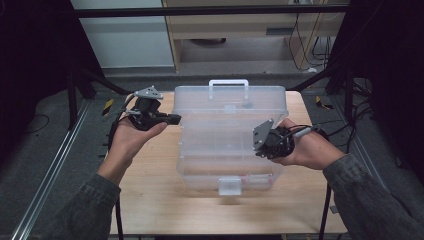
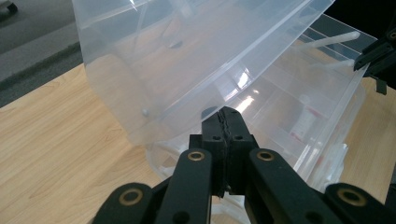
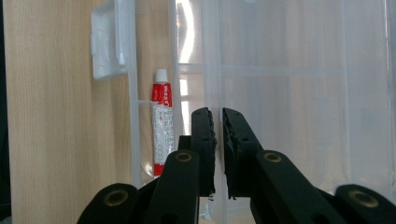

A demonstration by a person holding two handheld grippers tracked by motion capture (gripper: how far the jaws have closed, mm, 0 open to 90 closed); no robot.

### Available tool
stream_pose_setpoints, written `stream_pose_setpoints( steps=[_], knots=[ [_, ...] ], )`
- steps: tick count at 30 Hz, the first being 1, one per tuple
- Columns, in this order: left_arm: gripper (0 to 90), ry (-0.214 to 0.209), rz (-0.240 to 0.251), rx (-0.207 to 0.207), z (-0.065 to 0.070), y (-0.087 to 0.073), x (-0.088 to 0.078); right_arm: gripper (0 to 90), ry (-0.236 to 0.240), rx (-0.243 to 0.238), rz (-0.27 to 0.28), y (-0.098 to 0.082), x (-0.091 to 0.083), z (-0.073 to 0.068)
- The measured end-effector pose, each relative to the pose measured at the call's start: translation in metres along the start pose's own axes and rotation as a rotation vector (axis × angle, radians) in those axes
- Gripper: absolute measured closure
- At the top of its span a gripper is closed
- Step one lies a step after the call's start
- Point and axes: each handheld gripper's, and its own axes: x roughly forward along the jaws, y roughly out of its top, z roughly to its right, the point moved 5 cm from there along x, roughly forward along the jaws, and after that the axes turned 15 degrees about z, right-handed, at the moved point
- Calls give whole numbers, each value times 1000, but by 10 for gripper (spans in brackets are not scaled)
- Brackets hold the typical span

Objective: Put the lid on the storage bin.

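A clear plastic box (image 1: 230, 172) stands mid-table, its lid (image 1: 230, 107) tilted up off the base, white handle (image 1: 228, 83) at the far side. In the left gripper view the lid (image 2: 187, 56) slopes over the compartmented base (image 2: 327, 102). My left gripper (image 1: 172, 119) is at the box's left side, shut and empty; its tip (image 2: 226, 114) is at the lid's lower rim. My right gripper (image 1: 261, 145) is at the box's right side, and its jaws (image 3: 217, 123) are closed on a thin clear edge of the lid (image 3: 280, 93). A red and white tube (image 3: 161, 126) lies in the base.
The box's white front latch (image 1: 230, 186) points toward the person. Bare wooden table (image 1: 150, 200) lies left, right and in front of the box. Black frame posts and cables stand beyond the table's far corners. The right gripper's jaws (image 2: 373, 56) show across the box.
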Motion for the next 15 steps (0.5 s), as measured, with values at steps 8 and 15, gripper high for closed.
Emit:
stream_pose_setpoints(
  steps=[8, 15],
  knots=[
    [887, -3, -13, 8, 5, -6, -2, 575, -38, 62, 60, -2, -8, -6],
    [888, -11, -13, 11, 11, -14, -4, 424, -109, 150, 102, -20, -18, -13]
  ],
)
